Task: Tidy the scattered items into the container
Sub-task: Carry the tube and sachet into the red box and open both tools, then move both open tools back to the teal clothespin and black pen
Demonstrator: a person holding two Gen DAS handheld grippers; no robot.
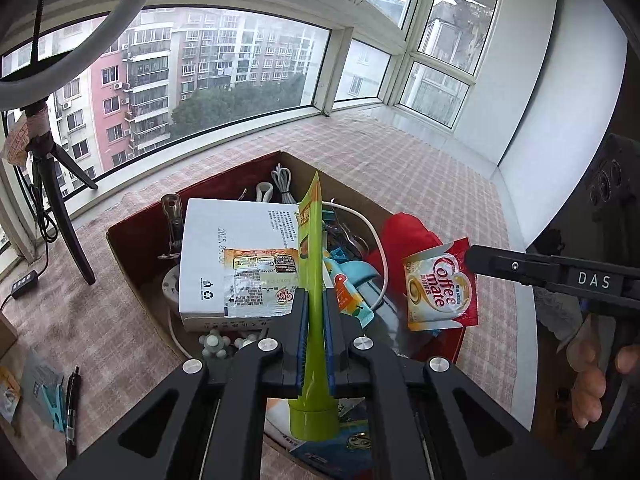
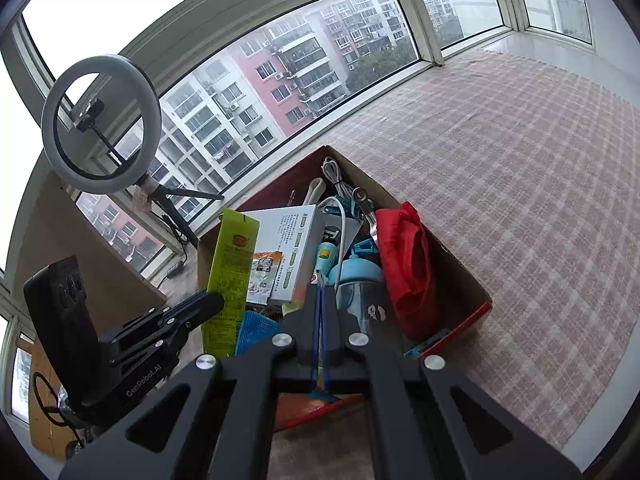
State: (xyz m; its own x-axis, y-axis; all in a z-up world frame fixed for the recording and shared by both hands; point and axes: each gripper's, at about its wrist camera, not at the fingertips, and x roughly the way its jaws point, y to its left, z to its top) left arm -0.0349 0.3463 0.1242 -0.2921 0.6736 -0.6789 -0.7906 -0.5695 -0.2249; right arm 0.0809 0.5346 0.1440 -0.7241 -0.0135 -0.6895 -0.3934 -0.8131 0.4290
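The left gripper (image 1: 316, 316) is clamped on a flat lime-green plastic tube (image 1: 314, 280), its black jaws pressing the tube's two faces about midway along. The tube's long axis runs along the gripper's fingers: the round cap end sits back toward the hand, and the flattened, crimped end points forward and up, away from the hand, over the open box. In the right wrist view the same tube (image 2: 232, 268) stands steeply, crimped end uppermost, at the near left edge of the box.

The right gripper (image 1: 474, 258) is pinched shut on the corner of a red and white Coffee-mate sachet (image 1: 440, 286), which hangs flat-faced just over the right side of the box, printed face toward the left camera, its brand lettering tilted. In the right wrist view the blue-padded jaws (image 2: 321, 300) are closed together with only a thin edge between them.

Below both sits the cardboard box with red outer walls (image 1: 132, 264) on a pink checked cloth (image 1: 400, 160) beside the window. It already holds a white carton (image 1: 224, 240), a red cloth bundle (image 2: 404, 256), a pale blue bottle (image 2: 360, 276) and white cables (image 1: 282, 184). A black pen (image 1: 72, 404) lies on the cloth outside, left of the box.
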